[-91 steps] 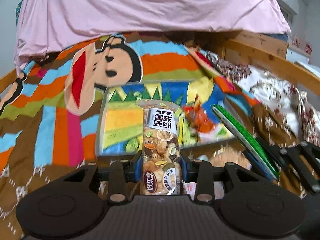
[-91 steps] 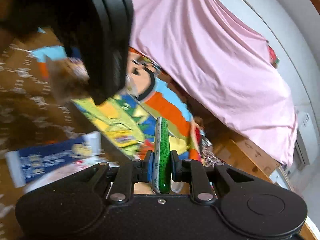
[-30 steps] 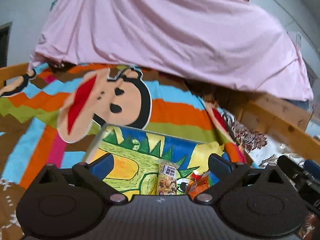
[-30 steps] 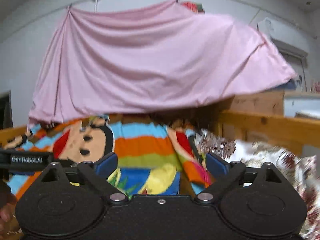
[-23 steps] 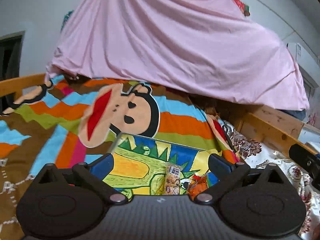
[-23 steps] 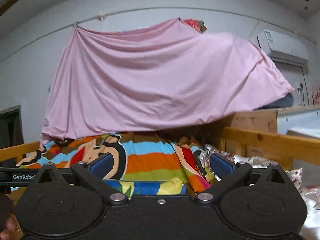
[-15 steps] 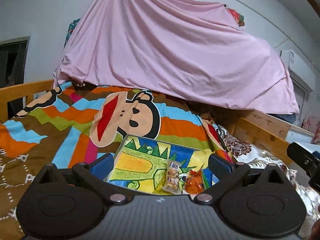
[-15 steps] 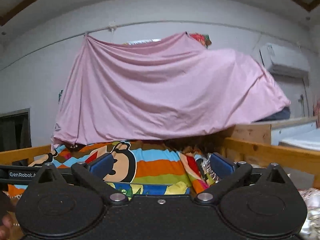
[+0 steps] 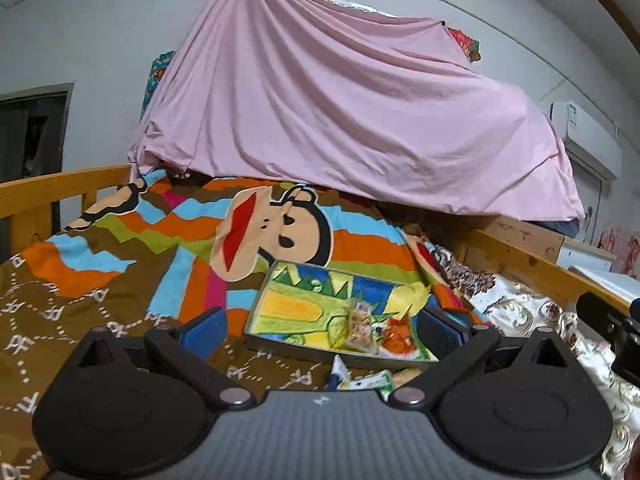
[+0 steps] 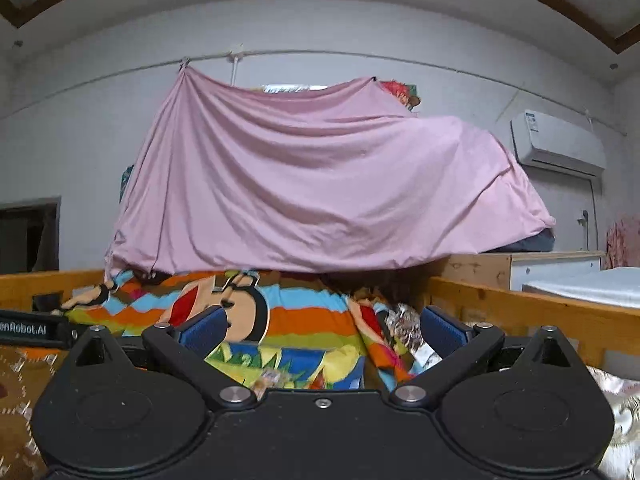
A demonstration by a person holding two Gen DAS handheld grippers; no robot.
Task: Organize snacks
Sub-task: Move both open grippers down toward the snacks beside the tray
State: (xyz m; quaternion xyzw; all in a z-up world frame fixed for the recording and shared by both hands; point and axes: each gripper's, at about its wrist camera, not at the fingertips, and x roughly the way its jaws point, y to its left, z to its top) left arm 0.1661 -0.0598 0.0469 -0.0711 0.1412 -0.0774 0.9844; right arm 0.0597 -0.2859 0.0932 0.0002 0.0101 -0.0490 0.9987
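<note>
Bed quilt (image 9: 120, 280) carries a tray (image 9: 304, 304) holding two snacks (image 9: 360, 324); loose packets (image 9: 368, 380) remain outside; left tool (image 9: 320, 330) and right tool (image 10: 320, 330) gape empty.

You get soft, even indoor light with no hard shadows or glare. Both fisheye views bend the wall and ceiling lines strongly at the edges. The pink sheet (image 10: 320, 184) reads sharp; the snack packets (image 9: 362, 326) look slightly smeared.

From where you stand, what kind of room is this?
Most likely a bedroom: a wooden bed frame, a cartoon monkey blanket spread over it, and an air conditioner on the wall.
</note>
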